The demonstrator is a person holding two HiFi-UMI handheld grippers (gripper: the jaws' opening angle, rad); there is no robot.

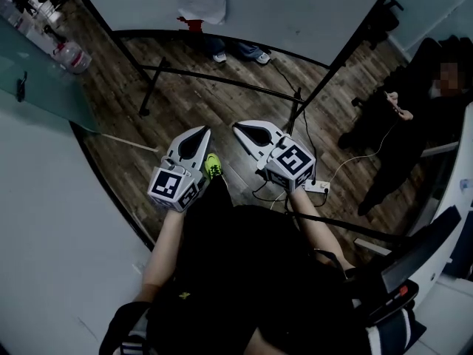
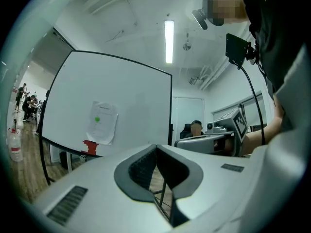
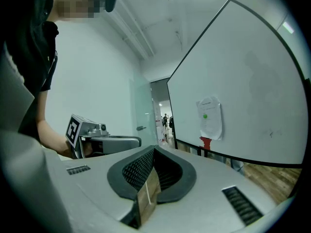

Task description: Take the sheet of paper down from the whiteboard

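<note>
The fingers (image 2: 141,166) of the left gripper (image 2: 155,148) and of the right gripper (image 3: 152,152) are fully closed, tip to tip, and hold nothing. Each has a dark ribbed pad set in a smooth grey shell. Ahead stands the whiteboard (image 3: 252,81), a flat white panel in a thin black frame. The sheet of paper (image 3: 209,118), white and slightly curled, hangs on it, well apart from both grippers. The head view cuts the sheet off at its top, while both gripper views show it whole.
</note>
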